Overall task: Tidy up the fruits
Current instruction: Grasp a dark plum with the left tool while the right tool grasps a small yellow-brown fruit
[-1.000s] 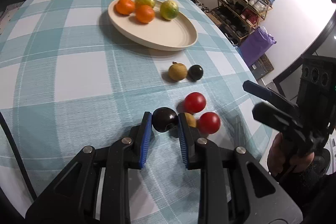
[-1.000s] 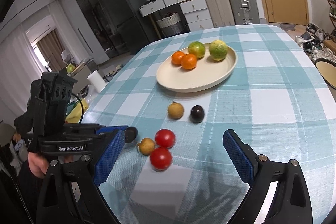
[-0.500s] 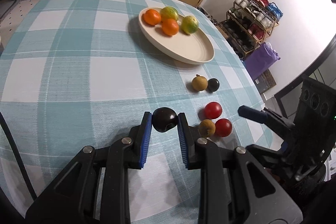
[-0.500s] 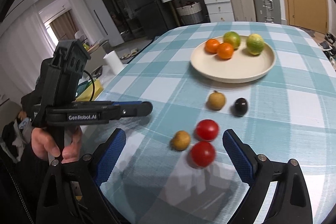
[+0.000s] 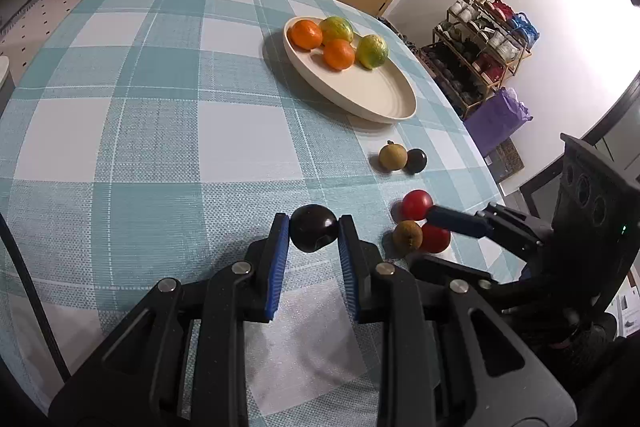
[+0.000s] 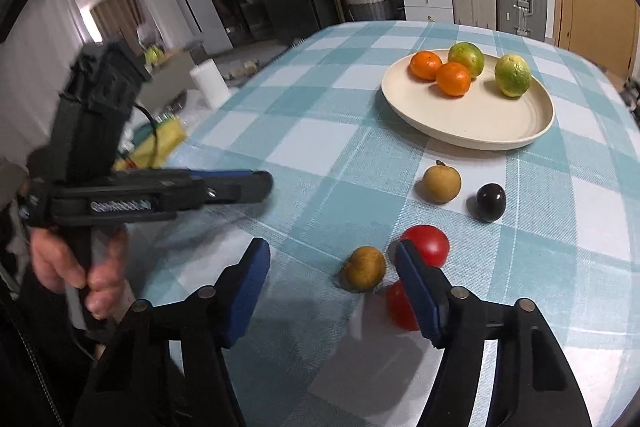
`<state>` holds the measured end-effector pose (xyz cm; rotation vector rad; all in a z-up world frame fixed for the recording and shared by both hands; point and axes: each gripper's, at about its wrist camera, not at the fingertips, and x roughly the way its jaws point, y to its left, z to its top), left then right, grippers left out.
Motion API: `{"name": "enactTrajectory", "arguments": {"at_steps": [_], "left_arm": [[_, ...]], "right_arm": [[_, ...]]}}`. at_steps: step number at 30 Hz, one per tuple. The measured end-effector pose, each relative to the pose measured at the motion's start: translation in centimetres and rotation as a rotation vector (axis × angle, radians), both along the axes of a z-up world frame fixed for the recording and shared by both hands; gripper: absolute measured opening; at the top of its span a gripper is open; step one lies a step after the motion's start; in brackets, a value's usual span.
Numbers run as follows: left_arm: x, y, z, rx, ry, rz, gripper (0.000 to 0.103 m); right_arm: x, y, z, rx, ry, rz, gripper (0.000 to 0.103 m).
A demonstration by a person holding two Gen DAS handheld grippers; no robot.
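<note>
Dark plum (image 5: 313,233) pinched between the blue pads of the left gripper (image 5: 313,235), above the teal checked tablecloth (image 5: 160,107). Right gripper (image 6: 332,263) half spread, jaws just closing, brown longan (image 6: 363,267) between them untouched, two red tomatoes (image 6: 428,245) by the right finger. Oranges (image 6: 453,79) on the cream plate (image 6: 480,131).
</note>
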<state>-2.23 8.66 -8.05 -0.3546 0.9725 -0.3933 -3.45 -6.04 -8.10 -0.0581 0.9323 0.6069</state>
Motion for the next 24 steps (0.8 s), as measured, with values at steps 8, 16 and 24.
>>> {"name": "enactTrajectory", "arguments": {"at_steps": [8,16,24], "left_arm": [[-0.3,0.4,0.1,-0.006,-0.006,0.007,0.022],[-0.3,0.5,0.0,-0.008,-0.005,0.011,0.022],[-0.2,0.4,-0.1,-0.004,-0.005,0.012,0.022]], "right_arm": [[0.2,1.6,-0.9,-0.159,-0.021,-0.007,0.044],[0.2,1.5,-1.2,-0.208,-0.028,-0.009,0.025],[0.1,1.2,-1.2,-0.16,-0.041,0.0,0.024]]}}
